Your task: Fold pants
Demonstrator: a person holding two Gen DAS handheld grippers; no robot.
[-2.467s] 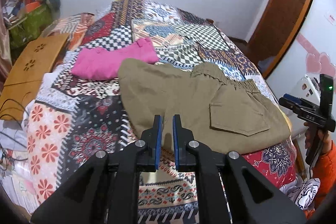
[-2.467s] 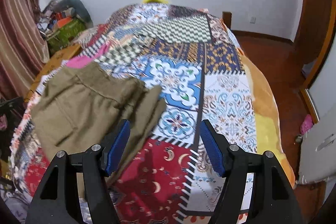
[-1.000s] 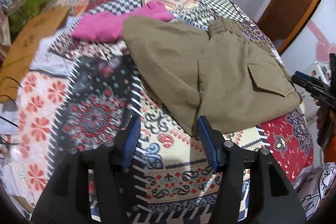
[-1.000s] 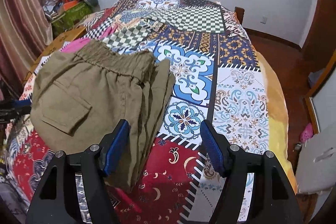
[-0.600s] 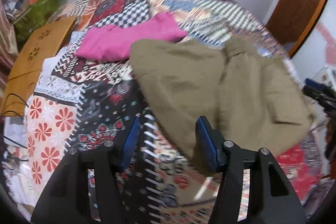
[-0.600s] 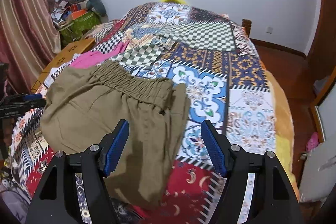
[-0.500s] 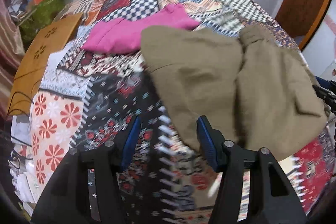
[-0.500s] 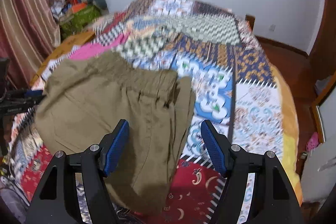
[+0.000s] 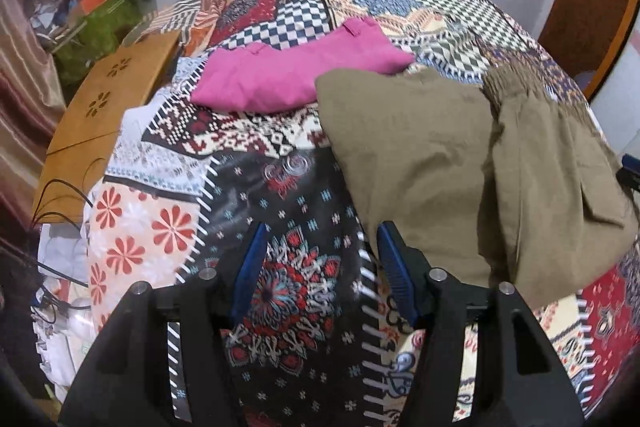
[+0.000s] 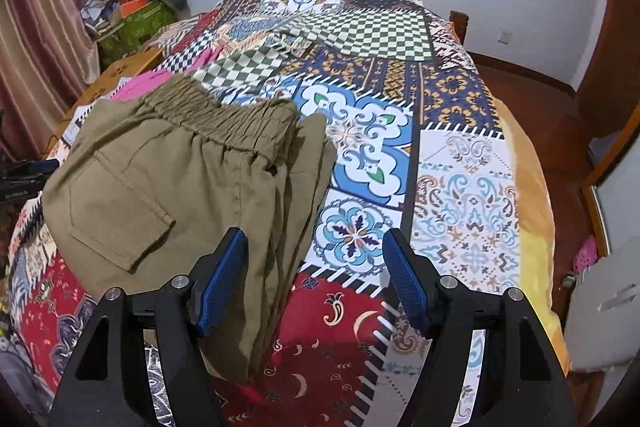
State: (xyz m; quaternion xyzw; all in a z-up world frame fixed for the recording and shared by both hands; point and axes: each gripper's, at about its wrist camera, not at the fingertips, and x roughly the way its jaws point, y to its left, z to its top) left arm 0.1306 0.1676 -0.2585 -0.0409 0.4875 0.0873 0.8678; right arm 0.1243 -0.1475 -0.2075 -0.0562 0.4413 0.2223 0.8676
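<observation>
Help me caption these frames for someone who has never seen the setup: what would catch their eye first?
The loud patchwork bedspread fills both views. On it lie folded olive pants, elastic waistband toward the far end, back pocket up, at the bed's near left in the right wrist view. A bright pink garment lies just beyond them. Both the left gripper and the right gripper hang above with jaws open, holding nothing.

Two garments lie on one bed: one olive pants, folded over, and one pink garment. One patchwork quilt covers the bed. Two grippers show, left and right, each with two blue pads. One wooden board sits beside the bed. One back pocket shows on the pants.
</observation>
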